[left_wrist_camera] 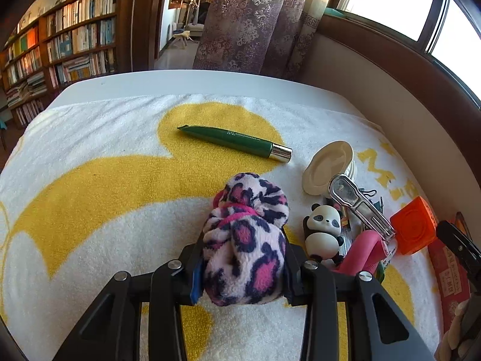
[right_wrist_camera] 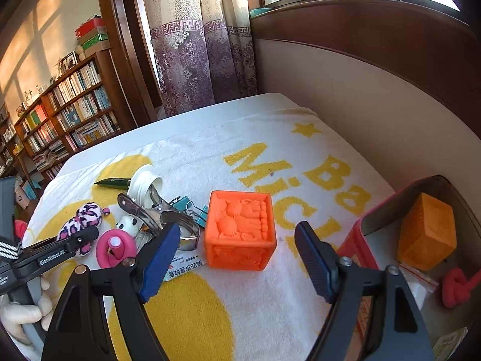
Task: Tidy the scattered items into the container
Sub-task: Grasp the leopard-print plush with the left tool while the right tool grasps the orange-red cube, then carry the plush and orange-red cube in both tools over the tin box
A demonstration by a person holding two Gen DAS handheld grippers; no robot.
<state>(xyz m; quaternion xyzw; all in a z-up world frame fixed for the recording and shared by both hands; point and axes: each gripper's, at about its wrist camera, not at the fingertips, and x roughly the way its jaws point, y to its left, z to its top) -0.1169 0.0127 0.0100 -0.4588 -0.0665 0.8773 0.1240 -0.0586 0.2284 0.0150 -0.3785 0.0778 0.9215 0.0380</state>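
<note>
A pink, leopard-spotted plush bundle (left_wrist_camera: 243, 240) sits between the pads of my left gripper (left_wrist_camera: 242, 258), which press on its two sides; whether it still rests on the towel I cannot tell. My right gripper (right_wrist_camera: 237, 228) stands open, its blue pads either side of an orange embossed cube (right_wrist_camera: 240, 231) without touching it. A red-rimmed box (right_wrist_camera: 360, 231) at the right holds a yellow-orange block (right_wrist_camera: 427, 234) and a red knotted cord (right_wrist_camera: 457, 288). The left gripper (right_wrist_camera: 87, 234) also shows at the far left of the right wrist view, with the plush (right_wrist_camera: 79, 222) in it.
On the yellow-and-white towel (left_wrist_camera: 90, 195) lie a green tube (left_wrist_camera: 231, 141), a white lid (left_wrist_camera: 327, 165), a metal clamp (left_wrist_camera: 357, 204), a panda figure (left_wrist_camera: 323, 231), a pink holder (left_wrist_camera: 363, 252) and teal binder clips (right_wrist_camera: 192, 207). A wall panel (right_wrist_camera: 360, 105) runs along the right.
</note>
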